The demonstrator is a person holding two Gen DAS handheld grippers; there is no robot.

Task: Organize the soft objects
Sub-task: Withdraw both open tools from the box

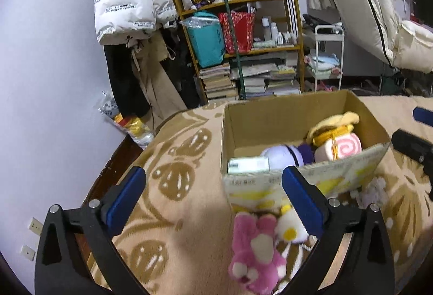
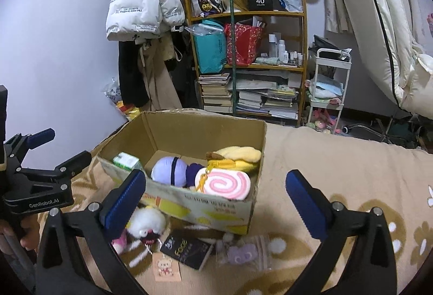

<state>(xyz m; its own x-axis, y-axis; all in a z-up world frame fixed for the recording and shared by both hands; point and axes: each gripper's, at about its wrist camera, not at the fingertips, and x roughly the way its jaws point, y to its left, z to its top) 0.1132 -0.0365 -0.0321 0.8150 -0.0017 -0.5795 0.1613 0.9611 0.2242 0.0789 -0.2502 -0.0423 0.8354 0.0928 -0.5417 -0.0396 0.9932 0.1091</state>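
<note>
Right wrist | black card (image 2: 186, 251), purple plush (image 2: 239, 254) | left wrist: hidden

There are 2 cameras, 1 on each gripper, and both look forward and a bit down along their own fingers. The left camera sits low over the blanket (image 1: 176, 213), close to the cardboard box (image 1: 270, 116), which lies ahead and to its right. The right camera sees the same box (image 2: 205, 132) ahead and to its left (so the box is between them). Both share the box, the wooden shelf (image 1: 243, 0) and the white jacket (image 1: 127, 2) far behind. Each camera also catches the other gripper at its edge.
</note>
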